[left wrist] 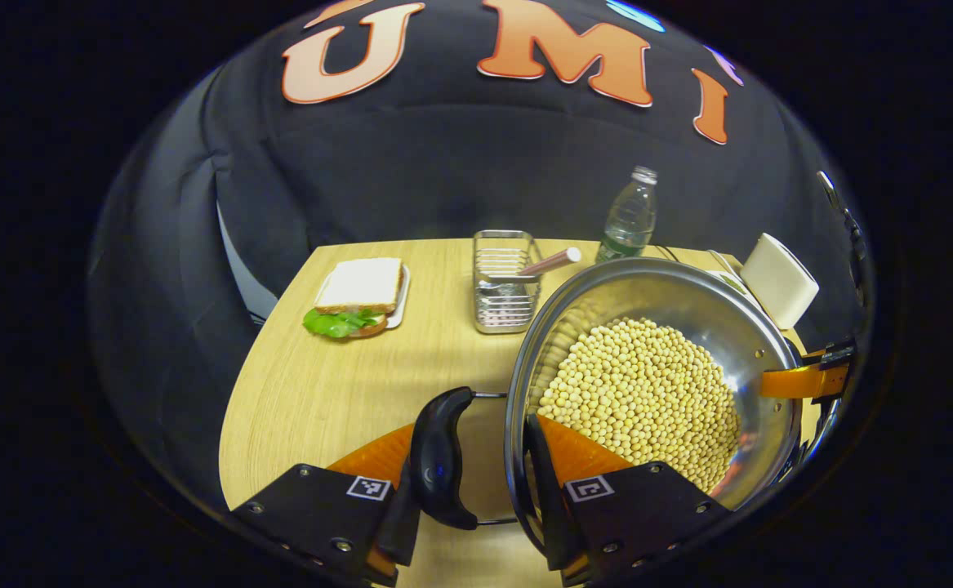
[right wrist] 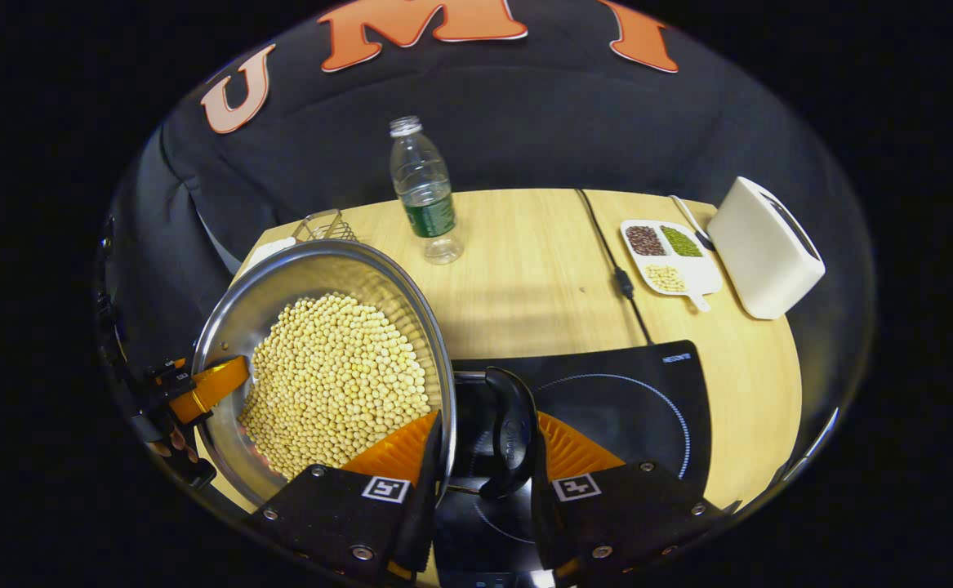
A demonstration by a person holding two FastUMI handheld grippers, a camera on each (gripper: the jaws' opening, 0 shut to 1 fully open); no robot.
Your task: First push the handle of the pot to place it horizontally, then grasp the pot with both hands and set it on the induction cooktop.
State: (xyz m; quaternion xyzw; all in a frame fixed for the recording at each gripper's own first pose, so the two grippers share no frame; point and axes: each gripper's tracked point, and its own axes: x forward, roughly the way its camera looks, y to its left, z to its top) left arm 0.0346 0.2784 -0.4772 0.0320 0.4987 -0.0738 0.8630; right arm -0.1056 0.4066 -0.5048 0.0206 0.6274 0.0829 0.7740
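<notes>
A steel pot [left wrist: 688,298] full of yellow soybeans [left wrist: 643,392] is held between both grippers. My left gripper [left wrist: 476,457] is shut across the pot's black left handle [left wrist: 442,457] and the rim, one finger inside the pot and one outside the handle. My right gripper [right wrist: 484,445] is shut the same way on the black right handle [right wrist: 513,429]. The pot [right wrist: 313,265] sits left of the black induction cooktop [right wrist: 631,400], its right handle over the cooktop's left edge. Each view also shows the other gripper [left wrist: 807,380] [right wrist: 190,388] at the far rim.
A sandwich on a plate [left wrist: 358,298] and a wire rack [left wrist: 505,282] lie at the table's far left. A water bottle [right wrist: 423,192] stands behind the pot. A divided dish of beans [right wrist: 668,253], a white box [right wrist: 762,249] and the cooktop's cable [right wrist: 611,257] are at the far right.
</notes>
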